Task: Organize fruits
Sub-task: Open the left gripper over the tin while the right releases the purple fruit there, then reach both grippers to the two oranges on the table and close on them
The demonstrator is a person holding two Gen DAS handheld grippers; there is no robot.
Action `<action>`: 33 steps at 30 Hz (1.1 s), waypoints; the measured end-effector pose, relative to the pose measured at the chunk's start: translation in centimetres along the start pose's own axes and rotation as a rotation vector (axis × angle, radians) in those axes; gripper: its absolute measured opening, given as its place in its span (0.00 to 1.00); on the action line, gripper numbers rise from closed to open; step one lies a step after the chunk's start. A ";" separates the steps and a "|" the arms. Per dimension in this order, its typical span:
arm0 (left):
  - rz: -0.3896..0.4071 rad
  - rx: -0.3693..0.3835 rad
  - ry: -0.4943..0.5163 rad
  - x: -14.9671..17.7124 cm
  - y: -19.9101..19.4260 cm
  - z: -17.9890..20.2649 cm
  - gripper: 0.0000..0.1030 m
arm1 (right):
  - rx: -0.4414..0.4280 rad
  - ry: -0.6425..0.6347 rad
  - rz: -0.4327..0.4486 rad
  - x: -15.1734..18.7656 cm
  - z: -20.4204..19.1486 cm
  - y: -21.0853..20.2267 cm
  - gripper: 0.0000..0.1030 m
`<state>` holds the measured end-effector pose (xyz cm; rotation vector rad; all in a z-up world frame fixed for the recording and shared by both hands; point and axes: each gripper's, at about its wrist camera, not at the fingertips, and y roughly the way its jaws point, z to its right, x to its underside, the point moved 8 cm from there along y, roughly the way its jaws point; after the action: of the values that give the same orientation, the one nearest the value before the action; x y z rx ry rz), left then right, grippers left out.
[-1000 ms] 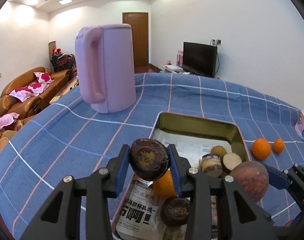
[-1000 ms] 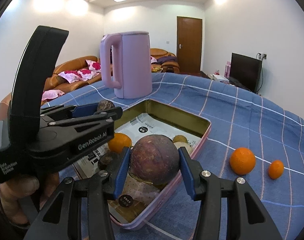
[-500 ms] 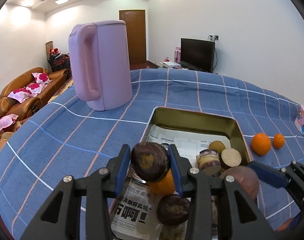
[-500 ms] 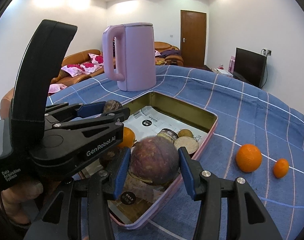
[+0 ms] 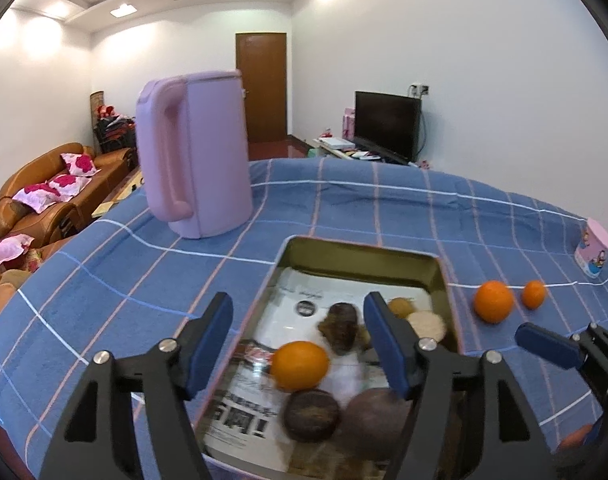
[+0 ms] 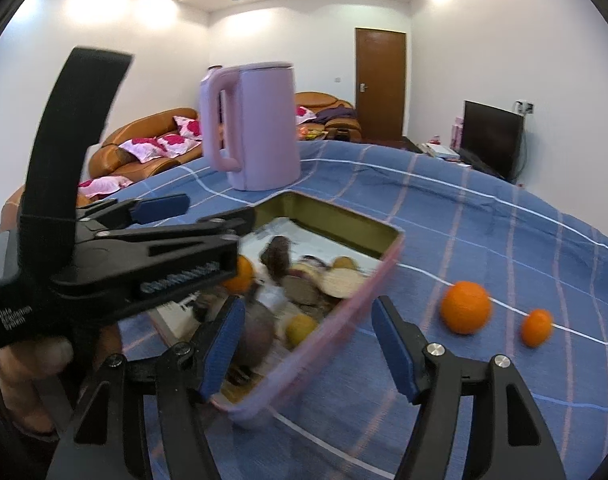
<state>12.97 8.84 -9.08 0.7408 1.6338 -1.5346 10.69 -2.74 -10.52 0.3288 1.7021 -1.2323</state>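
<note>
Left wrist view: left tongs (image 5: 298, 342) opening, nothing gripped, over the tin tray (image 5: 363, 254) holding fruit. Right tongs (image 6: 304, 342) opening, empty. Two oranges (image 6: 465, 307) lie on the bench beside the tray.

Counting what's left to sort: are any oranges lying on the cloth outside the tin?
Yes, two oranges lie on the blue cloth beside the tin.

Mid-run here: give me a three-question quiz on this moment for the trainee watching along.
1. True or false: the left gripper is clamped on a fruit.
2. How many oranges lie on the blue cloth outside the tin tray?
3. Which object stands beyond the tray's far corner: A) green bottle, B) pink kettle, C) red bowl?

Key:
1. False; both it and the right gripper are opening, pads off the fruit.
2. Two: a large orange and a small orange.
3. B.
</note>
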 end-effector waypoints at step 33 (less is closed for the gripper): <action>-0.035 0.091 0.183 -1.4 3.0 14.5 0.71 | 0.330 0.250 -0.166 2.5 19.5 1.7 0.66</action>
<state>18.18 -5.04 -9.39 0.9300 1.7257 -1.6143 21.21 -19.09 -13.79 0.5675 1.7601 -1.6572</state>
